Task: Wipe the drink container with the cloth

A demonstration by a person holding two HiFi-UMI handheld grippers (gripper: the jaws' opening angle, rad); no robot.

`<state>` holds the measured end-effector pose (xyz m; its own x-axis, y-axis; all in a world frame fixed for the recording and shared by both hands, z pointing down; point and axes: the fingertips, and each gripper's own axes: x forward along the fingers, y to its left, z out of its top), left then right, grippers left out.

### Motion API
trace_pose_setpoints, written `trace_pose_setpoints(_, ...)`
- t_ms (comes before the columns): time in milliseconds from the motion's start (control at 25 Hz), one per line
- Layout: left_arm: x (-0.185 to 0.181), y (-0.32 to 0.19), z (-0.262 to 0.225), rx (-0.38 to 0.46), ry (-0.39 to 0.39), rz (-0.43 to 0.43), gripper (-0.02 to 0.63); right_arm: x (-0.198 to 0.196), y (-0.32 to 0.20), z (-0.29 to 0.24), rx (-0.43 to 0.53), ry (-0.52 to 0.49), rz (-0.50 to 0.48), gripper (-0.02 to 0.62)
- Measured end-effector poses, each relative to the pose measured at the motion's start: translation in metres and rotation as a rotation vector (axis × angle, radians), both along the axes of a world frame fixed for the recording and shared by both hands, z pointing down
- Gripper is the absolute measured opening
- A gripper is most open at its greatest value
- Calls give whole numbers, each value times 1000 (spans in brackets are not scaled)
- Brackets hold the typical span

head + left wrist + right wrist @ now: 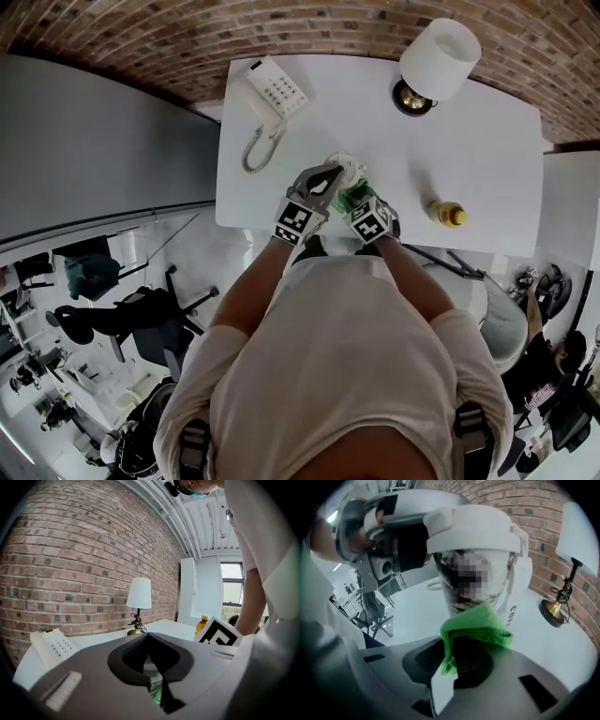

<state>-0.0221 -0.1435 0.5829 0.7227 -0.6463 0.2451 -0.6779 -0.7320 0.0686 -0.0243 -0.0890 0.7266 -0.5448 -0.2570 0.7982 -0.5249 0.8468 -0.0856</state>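
Right claw [459,654] — clamped on cloth [476,623], against cup [472,527].

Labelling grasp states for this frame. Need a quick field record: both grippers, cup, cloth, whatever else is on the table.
left gripper: shut on the cup, near its white lid
right gripper: shut on the cloth
cup: clear wall, white lid, upright, near the table's front edge
cloth: green, folded, against the cup's lower side
table: white, brick wall behind it
other items: telephone at back left, lamp at back right, yellow bottle at front right, all apart from the cup
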Motion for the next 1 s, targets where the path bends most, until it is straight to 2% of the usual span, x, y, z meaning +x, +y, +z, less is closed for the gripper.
trace_pose_setpoints(200,-2,0,0,-4,4,-1,8,0,-4,17,-25,51,-38,43)
trace_pose_setpoints(440,-3,-1,1,-2,8,-1,8,-1,-9,19,-50,60,-3,43)
trace_pose_setpoints(640,-5,-1,1,-1,12,21,8,5,-7,2,-7,36,105,43)
trace_pose_setpoints(1000,-3,0,0,-4,30,95,8,9,13,-55,65,-100,309,43)
